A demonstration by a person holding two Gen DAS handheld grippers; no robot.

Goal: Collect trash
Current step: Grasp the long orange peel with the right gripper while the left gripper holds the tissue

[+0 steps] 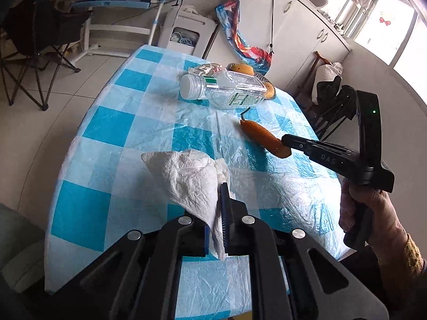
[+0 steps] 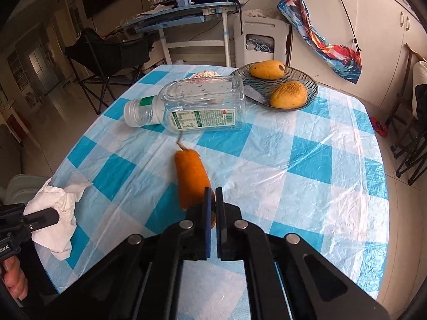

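Note:
My left gripper (image 1: 216, 194) is shut on a crumpled white paper towel (image 1: 186, 178) and holds it over the near part of the checked table; the towel also shows in the right wrist view (image 2: 57, 208). My right gripper (image 2: 212, 194) is shut on the near end of an orange fruit peel with a dark stem (image 2: 190, 178); the peel also shows in the left wrist view (image 1: 260, 133). An empty clear plastic bottle (image 2: 197, 104) lies on its side just beyond the peel, its white cap pointing left; it also shows in the left wrist view (image 1: 224, 90).
A glass bowl (image 2: 311, 80) with two mangoes (image 2: 288, 94) stands at the table's far right. A crumpled wrapper (image 2: 205, 74) lies behind the bottle. The blue-and-white checked plastic cloth (image 2: 307, 165) covers the table. A folding chair (image 1: 34, 42), a desk and cabinets stand beyond.

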